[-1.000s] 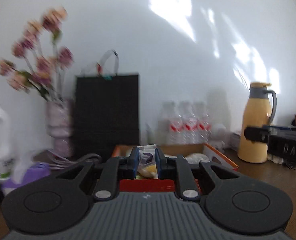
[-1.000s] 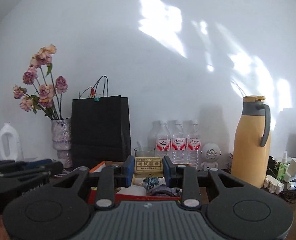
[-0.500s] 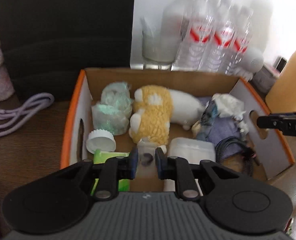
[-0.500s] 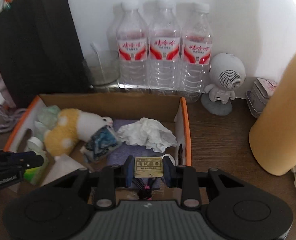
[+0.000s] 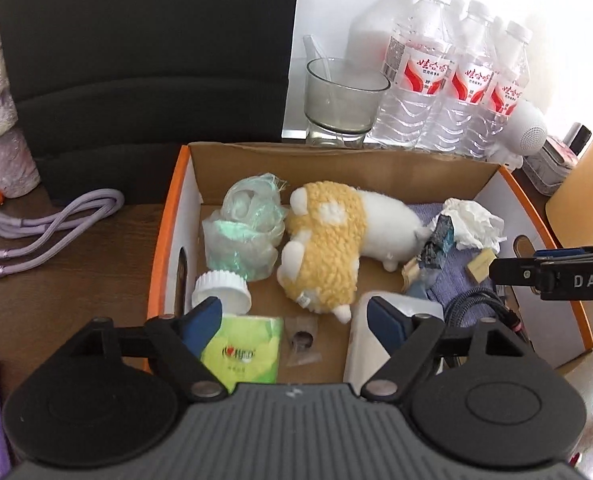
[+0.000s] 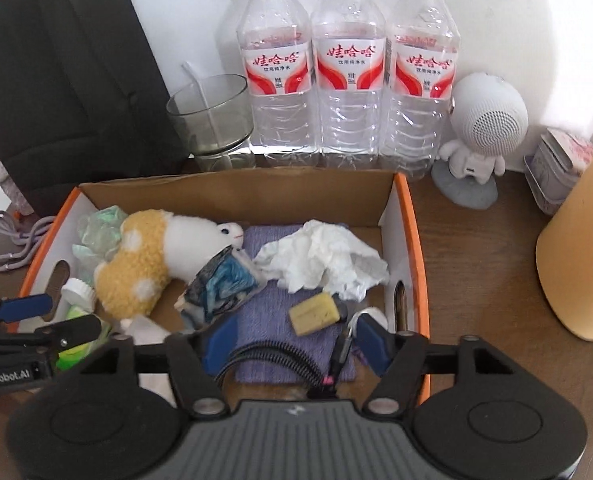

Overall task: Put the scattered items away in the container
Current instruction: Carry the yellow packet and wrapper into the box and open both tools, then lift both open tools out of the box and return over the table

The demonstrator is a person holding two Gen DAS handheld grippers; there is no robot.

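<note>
An orange-rimmed cardboard box [image 5: 167, 236] [image 6: 410, 240] holds a yellow-and-white plush toy [image 5: 328, 240] [image 6: 152, 260], a crumpled tissue [image 6: 320, 258], a purple cloth [image 6: 280, 320], a black cable [image 6: 272, 356] and a green tissue pack [image 5: 242, 354]. My left gripper [image 5: 296, 320] is open and empty above the box's near side; a small clear bag with a dark ring [image 5: 302, 340] lies on the box floor below it. My right gripper [image 6: 294, 338] is open and empty above the cloth; a small tan block [image 6: 314, 314] lies there.
Three water bottles [image 6: 348, 68], a glass cup [image 6: 212, 116] and a black bag [image 5: 144, 52] stand behind the box. A white robot speaker [image 6: 480, 136] and a yellow jug [image 6: 580, 248] stand to the right. A purple cord [image 5: 36, 224] lies left.
Both grippers tilted down over the box, then opened. The left let go of the small bag with the ring, the right let go of the tan block; both now lie in the box.
</note>
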